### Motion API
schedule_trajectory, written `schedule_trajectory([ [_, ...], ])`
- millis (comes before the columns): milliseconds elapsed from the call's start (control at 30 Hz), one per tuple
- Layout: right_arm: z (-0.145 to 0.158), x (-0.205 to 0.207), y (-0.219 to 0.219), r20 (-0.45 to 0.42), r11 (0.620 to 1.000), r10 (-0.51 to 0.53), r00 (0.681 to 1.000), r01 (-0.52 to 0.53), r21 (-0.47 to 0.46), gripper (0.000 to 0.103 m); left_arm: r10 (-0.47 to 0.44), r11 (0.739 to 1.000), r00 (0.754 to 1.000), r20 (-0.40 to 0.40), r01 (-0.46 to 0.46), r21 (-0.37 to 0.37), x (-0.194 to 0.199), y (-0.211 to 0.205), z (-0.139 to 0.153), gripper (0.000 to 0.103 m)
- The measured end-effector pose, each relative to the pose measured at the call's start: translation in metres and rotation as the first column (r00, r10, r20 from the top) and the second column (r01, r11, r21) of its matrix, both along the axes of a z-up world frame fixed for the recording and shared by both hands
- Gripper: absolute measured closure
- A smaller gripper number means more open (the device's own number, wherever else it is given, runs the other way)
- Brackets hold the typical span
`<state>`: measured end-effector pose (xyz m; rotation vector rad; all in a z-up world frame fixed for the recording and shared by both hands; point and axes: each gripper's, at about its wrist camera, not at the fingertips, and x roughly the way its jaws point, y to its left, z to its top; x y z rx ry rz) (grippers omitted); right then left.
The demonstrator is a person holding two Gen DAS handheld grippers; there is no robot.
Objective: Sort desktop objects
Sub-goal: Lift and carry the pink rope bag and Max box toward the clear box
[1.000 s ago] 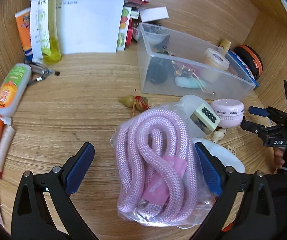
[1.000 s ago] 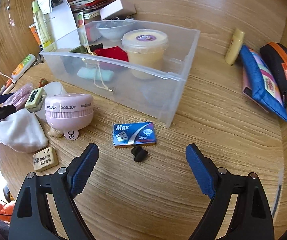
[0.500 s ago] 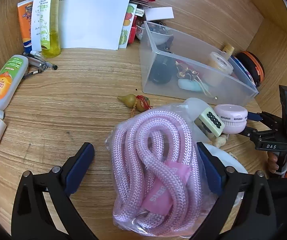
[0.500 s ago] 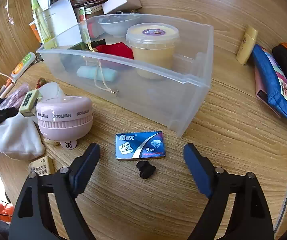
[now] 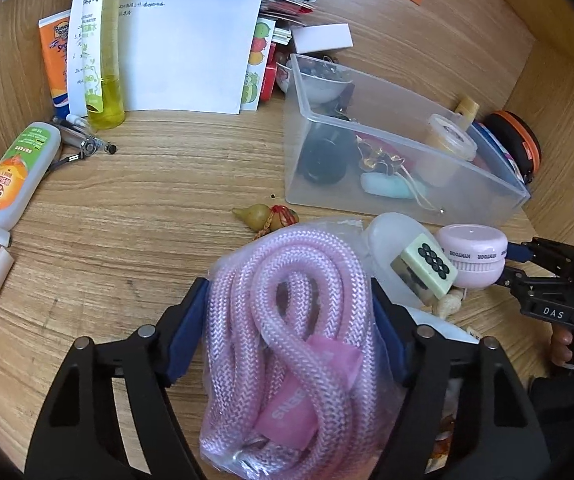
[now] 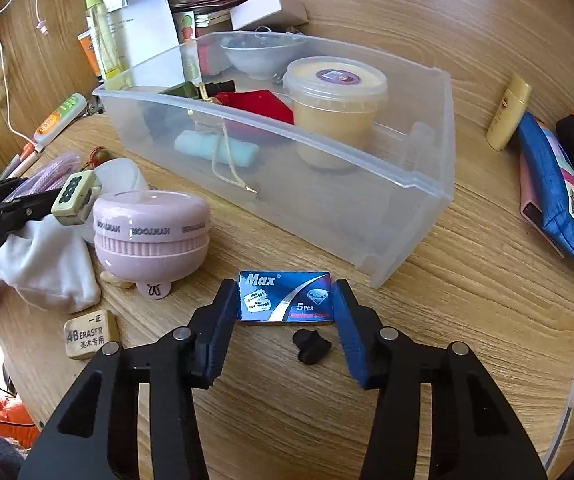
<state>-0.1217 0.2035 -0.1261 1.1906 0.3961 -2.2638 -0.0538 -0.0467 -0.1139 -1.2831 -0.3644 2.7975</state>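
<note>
A clear bag of coiled pink rope (image 5: 287, 344) lies on the wooden desk, and my left gripper (image 5: 287, 320) is closing on it, its blue pads (image 5: 189, 332) against both sides of the bag. In the right wrist view my right gripper (image 6: 285, 308) is closing on a flat blue "Max" razor blade box (image 6: 285, 296); a pad meets each short edge. A small black plug (image 6: 310, 346) lies between the fingers, just behind the box. The clear plastic bin (image 6: 407, 184) holds a yellow tub (image 6: 335, 108), a bowl and small items.
A pink round device (image 6: 151, 232), a mahjong tile (image 6: 77, 198), a white pouch (image 6: 47, 264) and an eraser (image 6: 91, 334) crowd the desk between the grippers. Bottles, tubes and papers (image 5: 191, 40) line the back left. A blue pouch (image 6: 559, 192) lies right of the bin.
Both grippers have narrowed from wide open: the left onto the bag of pink rope, the right onto the blue box after shifting slightly toward it.
</note>
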Motion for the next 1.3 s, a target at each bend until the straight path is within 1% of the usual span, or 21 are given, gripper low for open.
schedule_trajectory([
  [133, 0.002, 0.003, 0.003, 0.006, 1.000, -0.008, 1.000, 0.008, -0.015, 0.059, 0.009, 1.000, 1.000, -0.011, -0.009, 0.003, 0.005, 0.000, 0.002, 0.034],
  [333, 0.012, 0.009, 0.013, -0.010, 0.998, -0.033, 0.999, 0.032, -0.045, 0.059, 0.046, 0.998, 0.998, -0.044, -0.048, -0.041, 0.012, 0.004, 0.006, 0.036],
  [400, 0.017, 0.011, 0.017, -0.017, 0.998, -0.042, 0.999, 0.041, -0.053, 0.059, 0.055, 0.997, 0.997, -0.058, -0.058, -0.044, 0.015, 0.005, 0.009, 0.037],
  [567, 0.028, 0.016, 0.024, -0.040, 0.996, -0.058, 0.998, 0.055, -0.072, 0.059, 0.077, 0.996, 0.993, -0.090, -0.080, -0.029, 0.022, 0.000, 0.020, 0.037],
  [833, 0.046, 0.018, 0.034, -0.073, 0.992, -0.080, 0.994, 0.072, -0.107, 0.059, 0.103, 0.993, 0.982, -0.156, -0.110, -0.034, 0.033, -0.007, 0.045, 0.039],
  [933, 0.054, 0.018, 0.035, -0.092, 0.990, -0.083, 0.992, 0.071, -0.119, 0.059, 0.099, 0.994, 0.978, -0.186, -0.107, -0.035, 0.037, -0.008, 0.056, 0.044],
  [967, 0.057, 0.018, 0.035, -0.100, 0.990, -0.083, 0.992, 0.070, -0.120, 0.059, 0.095, 0.994, 0.976, -0.194, -0.103, -0.033, 0.037, -0.008, 0.059, 0.050],
  [1000, 0.060, 0.019, 0.035, -0.110, 0.990, -0.084, 0.990, 0.071, -0.121, 0.059, 0.091, 0.995, 0.976, -0.200, -0.099, -0.030, 0.037, -0.008, 0.062, 0.053],
  [1067, 0.065, 0.020, 0.036, -0.125, 0.990, -0.082, 0.989, 0.066, -0.128, 0.059, 0.076, 0.996, 0.973, -0.217, -0.083, -0.024, 0.037, -0.007, 0.067, 0.053],
  [1100, 0.067, 0.020, 0.036, -0.132, 0.990, -0.080, 0.988, 0.063, -0.130, 0.059, 0.069, 0.997, 0.973, -0.218, -0.077, -0.027, 0.036, -0.007, 0.068, 0.053],
  [1200, 0.071, 0.021, 0.033, -0.142, 0.989, -0.077, 0.987, 0.058, -0.136, 0.059, 0.060, 0.995, 0.983, -0.176, -0.072, -0.065, 0.029, -0.006, 0.058, 0.053],
  [1233, 0.071, 0.021, 0.033, -0.143, 0.989, -0.075, 0.987, 0.055, -0.136, 0.059, 0.053, 0.996, 0.989, -0.139, -0.062, -0.061, 0.024, -0.008, 0.050, 0.053],
  [1300, 0.070, 0.023, 0.032, -0.143, 0.990, -0.069, 0.987, 0.051, -0.131, 0.059, 0.051, 0.998, 0.994, -0.094, -0.055, -0.044, 0.018, -0.012, 0.039, 0.053],
])
